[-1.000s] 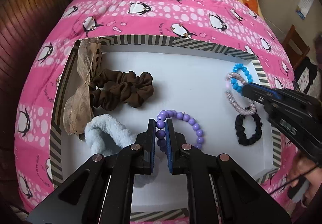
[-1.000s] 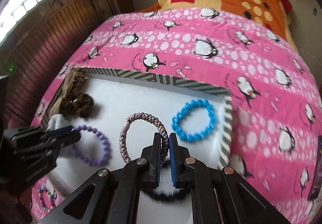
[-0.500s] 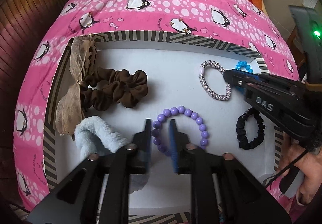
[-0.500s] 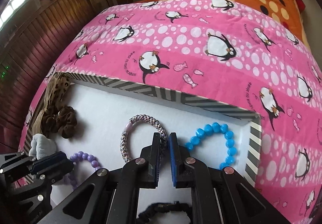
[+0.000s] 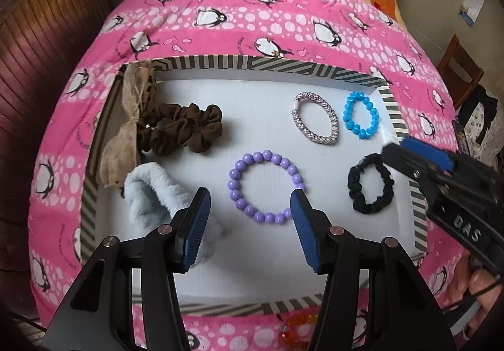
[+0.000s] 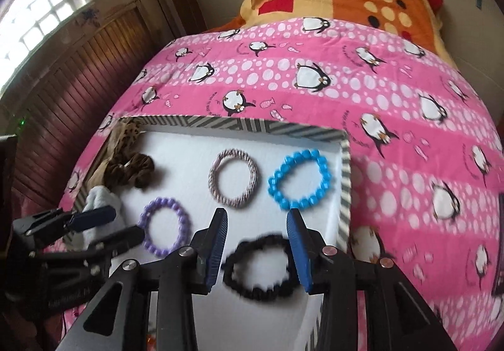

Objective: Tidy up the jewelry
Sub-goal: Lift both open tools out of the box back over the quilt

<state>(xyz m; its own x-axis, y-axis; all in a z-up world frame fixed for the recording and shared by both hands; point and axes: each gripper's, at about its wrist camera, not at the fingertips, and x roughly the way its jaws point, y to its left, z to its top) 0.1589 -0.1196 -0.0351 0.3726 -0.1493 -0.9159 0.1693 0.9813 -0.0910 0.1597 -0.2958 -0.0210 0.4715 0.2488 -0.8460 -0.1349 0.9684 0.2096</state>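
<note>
A white tray with a striped rim (image 5: 252, 62) lies on the pink penguin blanket. My left gripper (image 5: 250, 218) hovers over the purple bead bracelet (image 5: 233, 184), jaws opening, pads clear of it. The woven bracelet (image 5: 297, 121) lies beside the blue bead bracelet (image 5: 346, 114) at the tray's far right. In the right wrist view, my right gripper (image 6: 256, 225) is over the black scrunchie (image 6: 261, 291), which lies flat on the tray; its jaws are opening and grip nothing. The left gripper (image 6: 116, 223) shows at the left there.
A brown scrunchie (image 5: 182, 127), a pale blue fluffy scrunchie (image 5: 151, 190) and a beige ribbon bow (image 5: 129, 117) fill the tray's left side. An orange beaded piece (image 5: 296, 329) lies on the blanket in front of the tray. Wood panelling stands left, a chair (image 5: 460, 67) right.
The left gripper let go of the purple bracelet and opened. The right gripper set the woven bracelet beside the blue one, opened, and drew back over the black scrunchie.
</note>
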